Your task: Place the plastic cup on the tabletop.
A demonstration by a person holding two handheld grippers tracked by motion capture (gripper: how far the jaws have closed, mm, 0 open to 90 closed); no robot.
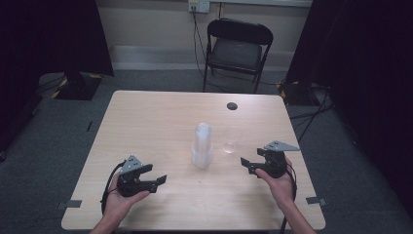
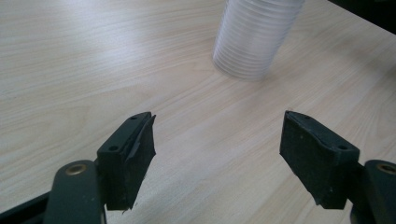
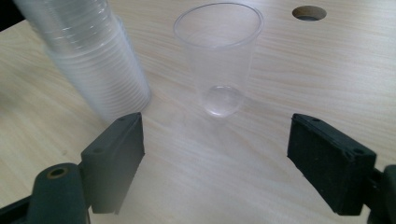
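Observation:
A tall stack of clear plastic cups [image 1: 202,146] stands mouth-down near the middle of the wooden table [image 1: 146,117]. Just right of it a single clear cup [image 1: 231,141] stands upright and empty. My left gripper [image 1: 157,174] rests low at the front left, pointing toward the stack [image 2: 254,37], and its jaws [image 2: 217,140] are open with nothing between them. My right gripper [image 1: 246,165] hovers at the front right, open and empty. In the right gripper view, the single cup [image 3: 219,51] is a short way beyond the jaws [image 3: 215,144], with the stack [image 3: 93,60] to its left.
A round cable hole [image 1: 232,106] sits near the table's far edge, behind the single cup. A black folding chair [image 1: 236,48] stands on the floor beyond the table. Dark curtains hang at both sides.

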